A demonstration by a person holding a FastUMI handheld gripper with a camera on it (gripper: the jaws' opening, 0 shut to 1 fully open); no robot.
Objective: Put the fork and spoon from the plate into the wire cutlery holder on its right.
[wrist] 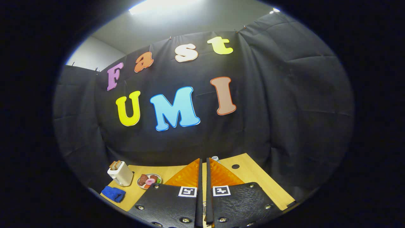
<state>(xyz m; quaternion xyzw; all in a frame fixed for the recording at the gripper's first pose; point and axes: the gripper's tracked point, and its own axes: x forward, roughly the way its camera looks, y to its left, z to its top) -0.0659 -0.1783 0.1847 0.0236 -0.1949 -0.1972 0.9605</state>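
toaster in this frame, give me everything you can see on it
The toaster is a small cream-white, boxy unit with rounded corners, plastic by the look of it. It stands upright on the wooden table, tilted a little in the fisheye view, to the left of and beyond the gripper, whose fingers are nearly closed on nothing. Two browned toast slices stick up out of its top. A plate of food sits just right of it and a blue cloth lies in front; neither clearly touches it.
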